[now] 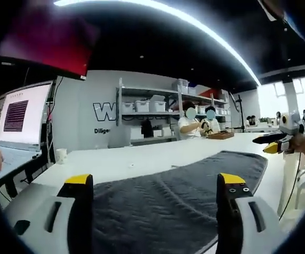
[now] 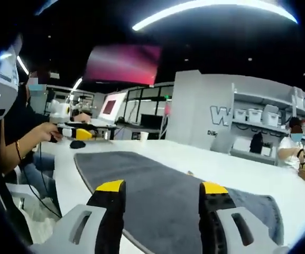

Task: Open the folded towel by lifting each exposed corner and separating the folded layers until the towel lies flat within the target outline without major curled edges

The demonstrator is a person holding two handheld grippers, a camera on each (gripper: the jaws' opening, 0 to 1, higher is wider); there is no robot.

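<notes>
Towel [image 1: 173,201] lay spread as a dark grey sheet on the white table [image 1: 141,159], filling the lower middle of the left gripper view and running toward the right edge. It looked like a single flat layer with no fold showing, so the opening seemed largely done; no outline could be made out on the table, and whether the near edge was smooth could not be told, since it ran under the jaws.

Left gripper [image 1: 157,209] stood open at the bottom of its view, jaws wide apart with nothing between them, hanging above the towel's near part; touching or not, I could not tell.

In the right gripper view the towel ran from the left middle to the lower right. The right gripper [image 2: 163,211] was likewise open and empty, low over the cloth. What seemed left was checking the edges for curls.
</notes>
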